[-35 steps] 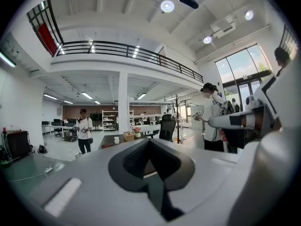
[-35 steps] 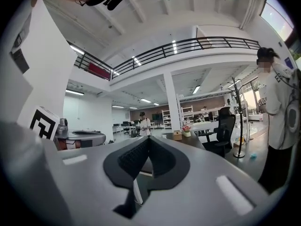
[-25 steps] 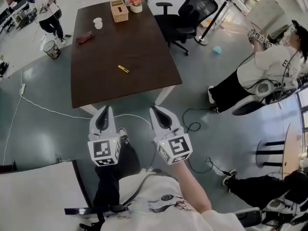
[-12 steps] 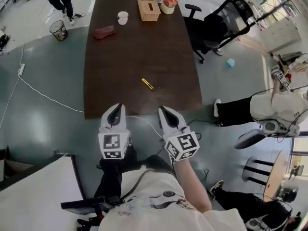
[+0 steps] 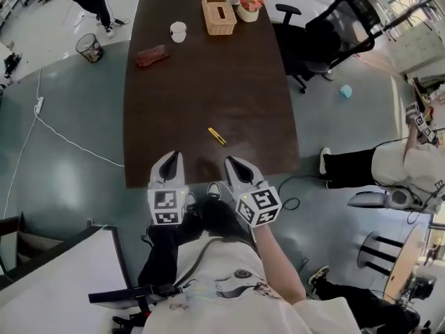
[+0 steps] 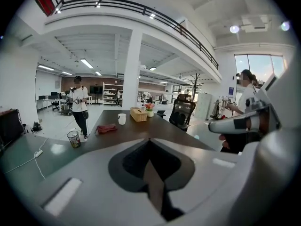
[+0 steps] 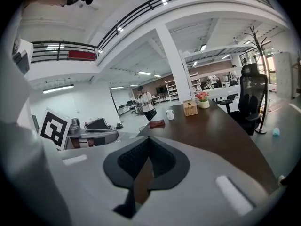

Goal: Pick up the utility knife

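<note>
The utility knife [image 5: 217,136] is a small yellow bar lying on the dark brown table [image 5: 167,117], close to its near edge. Both grippers hover at that near edge, a little short of the knife. My left gripper [image 5: 173,157] is to the knife's lower left with its jaws together and nothing held. My right gripper [image 5: 229,162] sits just below the knife, jaws likewise together and empty. In the left gripper view the left gripper [image 6: 149,140] points along the table; the right gripper view shows the right gripper [image 7: 149,138] doing the same. Neither gripper view shows the knife.
At the table's far end stand a white cup [image 5: 179,30], a wicker tissue box [image 5: 218,11], a flower pot [image 5: 248,3] and a red cloth [image 5: 151,55]. A black office chair [image 5: 327,37] is at the right, a seated person [image 5: 410,165] further right, a bin [image 5: 90,47] left.
The person has walked up to the table: both grippers went from over the floor to the table's near edge, and the knife now lies just ahead of them.
</note>
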